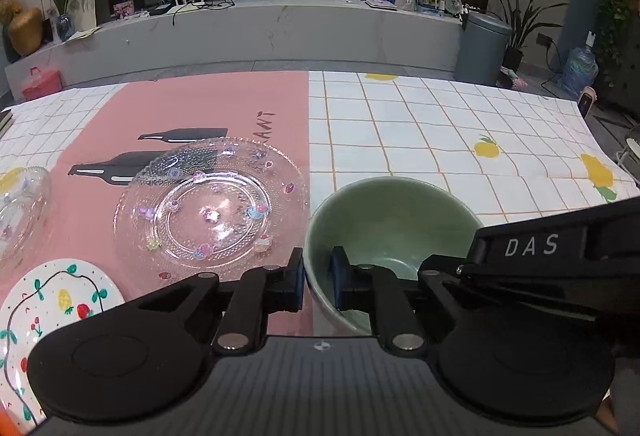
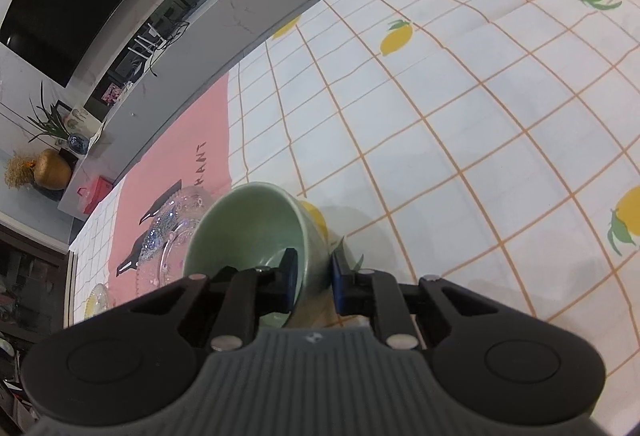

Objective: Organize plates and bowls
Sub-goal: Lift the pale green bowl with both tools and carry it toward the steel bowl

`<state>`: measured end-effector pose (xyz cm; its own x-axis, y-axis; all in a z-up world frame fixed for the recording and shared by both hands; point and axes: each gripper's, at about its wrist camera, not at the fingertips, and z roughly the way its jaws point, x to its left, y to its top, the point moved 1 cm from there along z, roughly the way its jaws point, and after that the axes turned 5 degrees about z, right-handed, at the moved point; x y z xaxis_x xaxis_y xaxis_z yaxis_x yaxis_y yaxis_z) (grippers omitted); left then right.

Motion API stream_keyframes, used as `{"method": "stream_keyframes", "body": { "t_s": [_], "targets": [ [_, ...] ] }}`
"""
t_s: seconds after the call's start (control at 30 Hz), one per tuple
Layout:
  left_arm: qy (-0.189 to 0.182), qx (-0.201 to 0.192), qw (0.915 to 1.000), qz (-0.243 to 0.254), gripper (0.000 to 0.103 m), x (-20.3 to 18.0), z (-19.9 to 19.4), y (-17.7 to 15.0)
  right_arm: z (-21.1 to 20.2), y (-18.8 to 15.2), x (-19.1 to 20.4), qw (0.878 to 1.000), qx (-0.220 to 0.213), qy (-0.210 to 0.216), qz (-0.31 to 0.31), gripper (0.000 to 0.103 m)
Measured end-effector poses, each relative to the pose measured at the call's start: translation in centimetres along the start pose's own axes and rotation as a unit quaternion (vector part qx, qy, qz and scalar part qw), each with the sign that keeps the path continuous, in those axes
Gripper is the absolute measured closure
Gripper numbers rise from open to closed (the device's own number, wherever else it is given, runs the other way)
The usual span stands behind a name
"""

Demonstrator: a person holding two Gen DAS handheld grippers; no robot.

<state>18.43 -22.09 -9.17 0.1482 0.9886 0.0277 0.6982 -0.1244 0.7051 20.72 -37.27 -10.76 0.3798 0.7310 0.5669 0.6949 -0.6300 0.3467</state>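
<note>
A green ceramic bowl (image 1: 394, 224) is held between both grippers just above the table. My left gripper (image 1: 318, 278) is shut on its near left rim, one finger inside and one outside. My right gripper (image 2: 313, 278) is shut on its right wall in the same way; the bowl (image 2: 252, 228) looks tilted in the right wrist view. The right gripper's black body shows in the left wrist view (image 1: 552, 256). A clear glass plate (image 1: 212, 204) with small stickers lies on the pink mat (image 1: 192, 108), left of the bowl. A white painted plate (image 1: 48, 300) lies at the near left.
A clear glass bowl (image 1: 20, 208) sits at the far left edge. The checked lemon tablecloth (image 1: 440, 132) covers the right half of the table. A grey bin (image 1: 482, 48) and a TV bench stand beyond the far edge.
</note>
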Motion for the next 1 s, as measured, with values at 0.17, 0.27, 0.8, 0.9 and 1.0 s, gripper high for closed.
{"method": "stream_keyframes", "body": {
  "t_s": [0.17,0.27,0.8,0.9,1.0],
  "targets": [
    [0.003,-0.005,0.9999,-0.013,0.088,0.2,-1.2,0.5,-1.3,0.2,0.2,1.000,-0.008,0.003,-0.003,0.088],
    [0.005,-0.010,0.9997,-0.020,0.088,0.5,-2.2,0.8,-2.4,0.1,1.0,1.000,-0.019,0.001,-0.018,0.088],
    [0.019,-0.052,0.9969,-0.056,0.088,3.3,-11.8,1.7,-11.8,-4.1,7.0,0.992,-0.086,0.035,-0.085,0.088],
    [0.025,-0.060,0.9963,-0.056,0.088,3.8,-13.7,1.8,-13.8,-4.9,8.0,0.991,-0.092,0.042,-0.090,0.088],
    [0.022,-0.069,0.9954,-0.063,0.088,4.3,-15.8,2.2,-16.1,-5.5,9.2,0.989,-0.101,0.042,-0.101,0.088]
  ]
}}
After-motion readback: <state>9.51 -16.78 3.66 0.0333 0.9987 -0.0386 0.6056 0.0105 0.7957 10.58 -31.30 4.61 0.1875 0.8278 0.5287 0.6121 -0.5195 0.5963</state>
